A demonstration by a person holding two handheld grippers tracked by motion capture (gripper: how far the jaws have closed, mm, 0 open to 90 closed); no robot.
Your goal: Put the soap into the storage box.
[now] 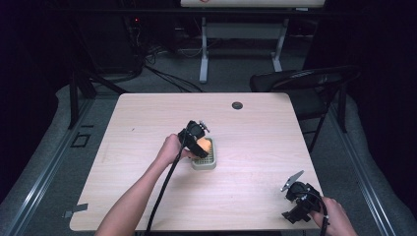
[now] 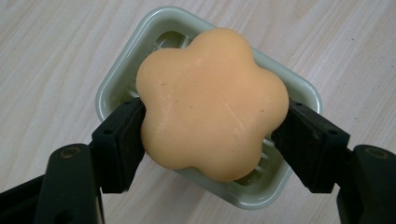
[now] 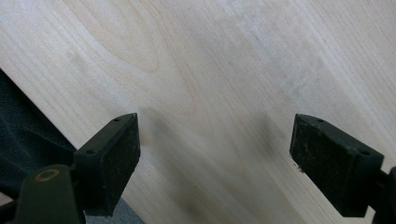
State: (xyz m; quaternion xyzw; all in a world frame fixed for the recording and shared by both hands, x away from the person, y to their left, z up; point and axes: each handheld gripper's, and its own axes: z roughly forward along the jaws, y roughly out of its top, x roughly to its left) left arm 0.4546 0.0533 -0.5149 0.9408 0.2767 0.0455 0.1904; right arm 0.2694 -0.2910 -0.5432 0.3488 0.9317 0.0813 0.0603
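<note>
An orange flower-shaped soap (image 2: pixel 212 100) is clamped between the two black jaws of my left gripper (image 2: pixel 212 140), just above a pale green soap dish (image 2: pixel 109 86). From the high view the left gripper (image 1: pixel 196 140) sits over the soap dish (image 1: pixel 204 162) near the table's middle, the soap (image 1: pixel 203 144) showing beside it. My right gripper (image 1: pixel 300 199) is at the table's front right corner. In the right gripper view its jaws stand wide apart over bare wood, and the right gripper (image 3: pixel 215 154) holds nothing.
The light wooden table (image 1: pixel 147 128) has a round cable hole (image 1: pixel 237 105) near its far edge. A dark folding chair (image 1: pixel 305 83) stands beyond the right far corner. A white desk frame (image 1: pixel 241 39) stands farther back.
</note>
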